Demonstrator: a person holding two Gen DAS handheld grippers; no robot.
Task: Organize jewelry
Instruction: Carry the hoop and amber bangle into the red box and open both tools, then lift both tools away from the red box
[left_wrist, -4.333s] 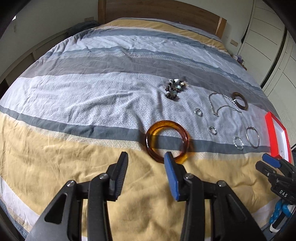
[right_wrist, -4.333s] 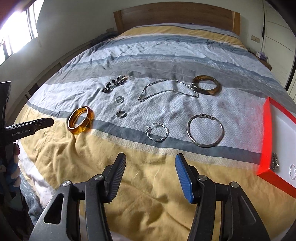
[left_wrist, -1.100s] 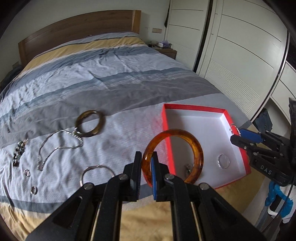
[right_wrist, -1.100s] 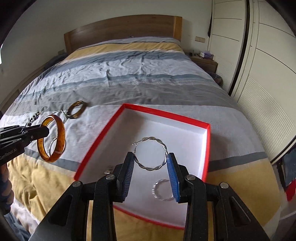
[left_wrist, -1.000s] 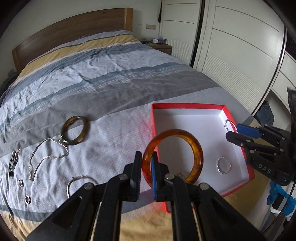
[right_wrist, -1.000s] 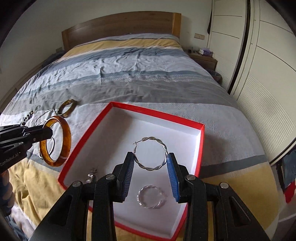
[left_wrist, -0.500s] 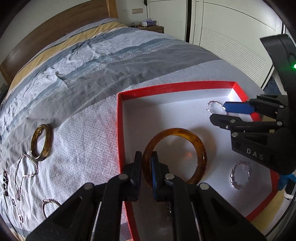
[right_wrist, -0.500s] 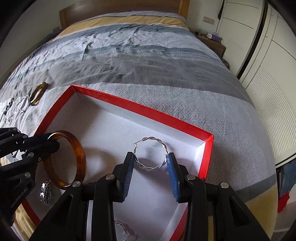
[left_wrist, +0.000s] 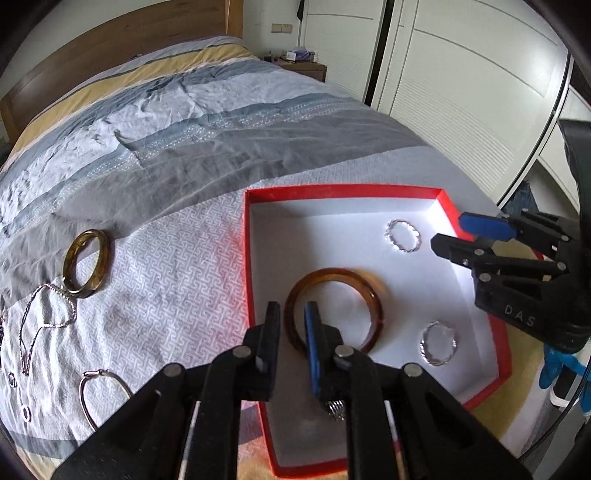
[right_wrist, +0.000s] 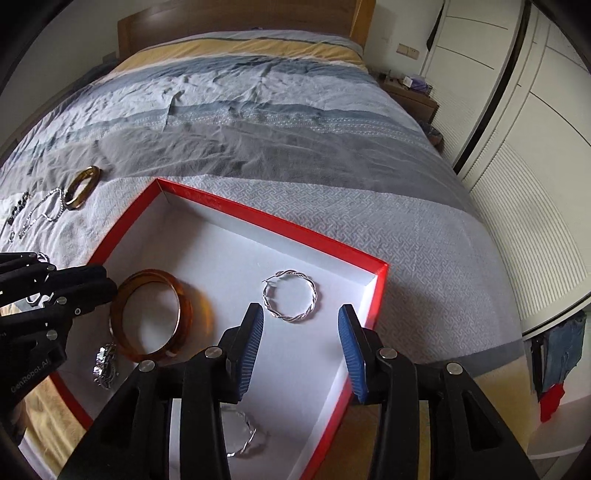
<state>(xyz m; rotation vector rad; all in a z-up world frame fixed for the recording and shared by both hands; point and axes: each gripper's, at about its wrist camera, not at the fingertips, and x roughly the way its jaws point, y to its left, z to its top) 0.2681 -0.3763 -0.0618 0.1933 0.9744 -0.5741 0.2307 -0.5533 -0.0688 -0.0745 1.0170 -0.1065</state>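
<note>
A red box with a white inside lies on the bed. My left gripper stands partly open around the rim of the amber bangle, which rests on the box floor. My right gripper is open and empty above the box; a twisted silver hoop lies on the floor just beyond its tips. A second silver hoop and a small silver piece also lie in the box.
On the bedspread left of the box lie a brown bangle, a silver chain, a large silver hoop and small rings. White wardrobe doors stand to the right, close to the bed's edge.
Both grippers carried their pieces over the box and lowered. The right gripper has opened and the twisted hoop now lies in the box. The left jaws have parted around the bangle.
</note>
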